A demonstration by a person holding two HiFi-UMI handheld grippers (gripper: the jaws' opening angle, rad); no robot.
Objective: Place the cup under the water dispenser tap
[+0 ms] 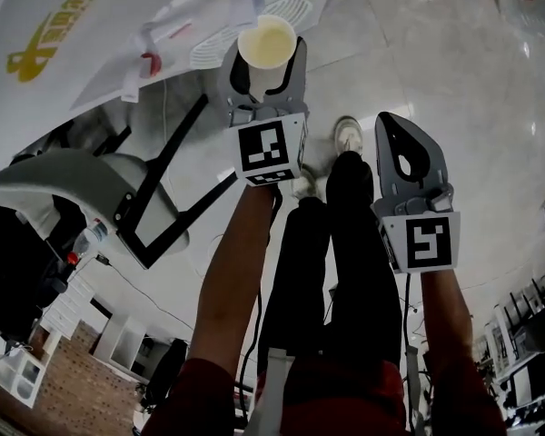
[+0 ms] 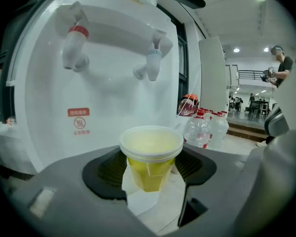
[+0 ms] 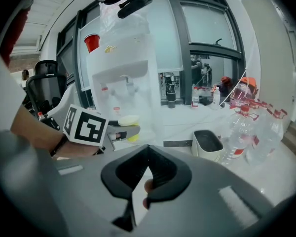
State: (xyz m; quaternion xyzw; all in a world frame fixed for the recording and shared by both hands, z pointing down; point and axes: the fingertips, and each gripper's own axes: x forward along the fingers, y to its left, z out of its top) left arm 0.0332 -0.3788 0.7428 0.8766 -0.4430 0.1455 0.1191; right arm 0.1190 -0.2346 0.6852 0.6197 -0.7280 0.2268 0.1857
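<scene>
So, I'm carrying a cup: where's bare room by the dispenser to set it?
The slotted drip tray below the red tap and blue tap looks bare. To the right of the dispenser, water bottles crowd together.

Water dispenser [image 2: 113,90]: on its white front, below the red-capped tap [image 2: 75,43], a red label [image 2: 78,112] over a circular prohibition sign [image 2: 80,123]; near its top, a yellow logo [image 1: 41,44]. All characters are too small to read.
</scene>
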